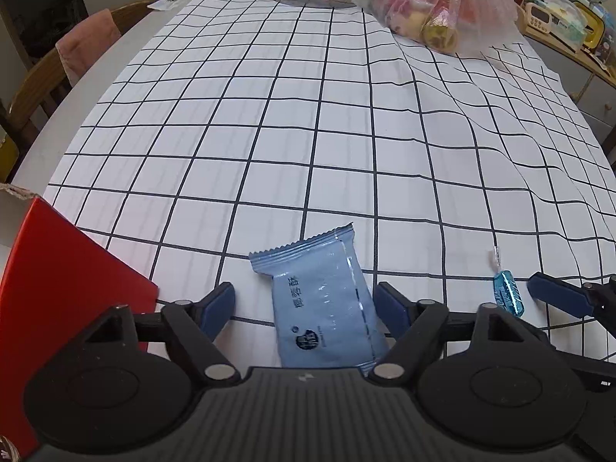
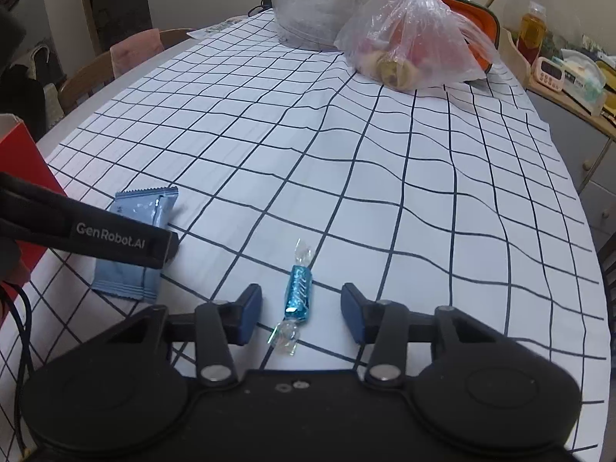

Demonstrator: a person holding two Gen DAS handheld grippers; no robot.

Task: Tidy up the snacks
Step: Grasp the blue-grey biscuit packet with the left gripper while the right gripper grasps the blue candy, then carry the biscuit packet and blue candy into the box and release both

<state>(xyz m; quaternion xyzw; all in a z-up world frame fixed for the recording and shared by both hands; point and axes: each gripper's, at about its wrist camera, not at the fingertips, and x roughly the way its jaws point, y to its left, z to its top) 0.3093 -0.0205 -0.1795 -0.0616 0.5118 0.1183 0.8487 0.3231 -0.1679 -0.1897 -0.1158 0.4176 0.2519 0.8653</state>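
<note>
A pale blue snack packet (image 1: 325, 304) lies flat on the checked tablecloth between the open fingers of my left gripper (image 1: 306, 310). It also shows in the right wrist view (image 2: 134, 246), partly hidden under the left gripper's body (image 2: 96, 236). A blue twist-wrapped candy (image 2: 297, 295) lies between the open fingers of my right gripper (image 2: 302, 313). The candy also shows in the left wrist view (image 1: 507, 294), with a right gripper finger (image 1: 558, 296) just right of it. Neither gripper holds anything.
A red box (image 1: 57, 308) stands at the near left edge, also in the right wrist view (image 2: 19, 161). A clear plastic bag of food (image 2: 412, 46) and a grey covered bowl (image 2: 308, 11) sit at the far side. A wooden chair (image 1: 46, 73) stands left of the table.
</note>
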